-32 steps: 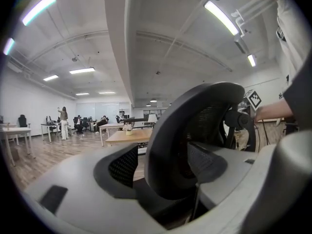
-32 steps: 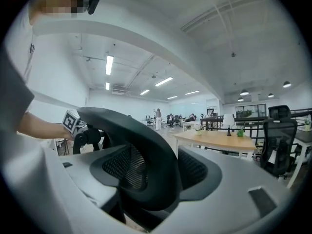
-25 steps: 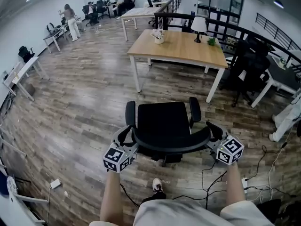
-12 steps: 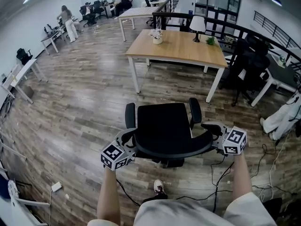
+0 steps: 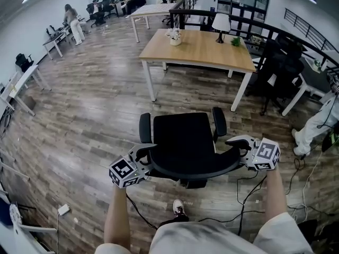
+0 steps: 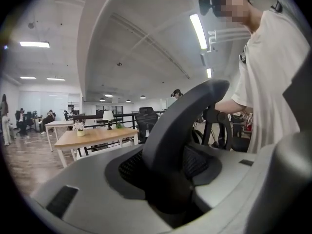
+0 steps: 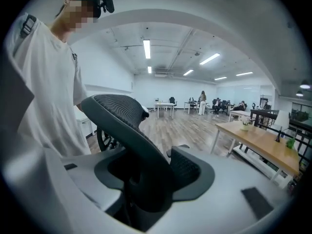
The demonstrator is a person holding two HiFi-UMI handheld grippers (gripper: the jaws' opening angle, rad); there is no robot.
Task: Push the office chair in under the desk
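Observation:
A black office chair (image 5: 183, 136) stands on the wood floor, its seat facing the wooden desk (image 5: 198, 49) a short way beyond it. I hold the curved backrest (image 5: 193, 171) at both ends. My left gripper (image 5: 144, 153) has the backrest's left end between its jaws, my right gripper (image 5: 239, 143) the right end. Both pairs of jaws have just been closing. In the left gripper view the backrest's frame (image 6: 180, 116) fills the gap of the left gripper (image 6: 168, 179). In the right gripper view the mesh backrest (image 7: 122, 116) sits in the right gripper (image 7: 146, 184).
On the desk stand a white lamp (image 5: 220, 23) and a small flower pot (image 5: 174, 37). Black chairs (image 5: 280, 67) crowd the desk's right side. Cables (image 5: 249, 194) trail on the floor by my feet. White desks (image 5: 26, 81) and people (image 5: 71, 23) are far left.
Both grippers have tilted on the backrest's ends and their jaws have narrowed onto it. The right marker cube has risen; the left has dropped slightly. The chair stays in place.

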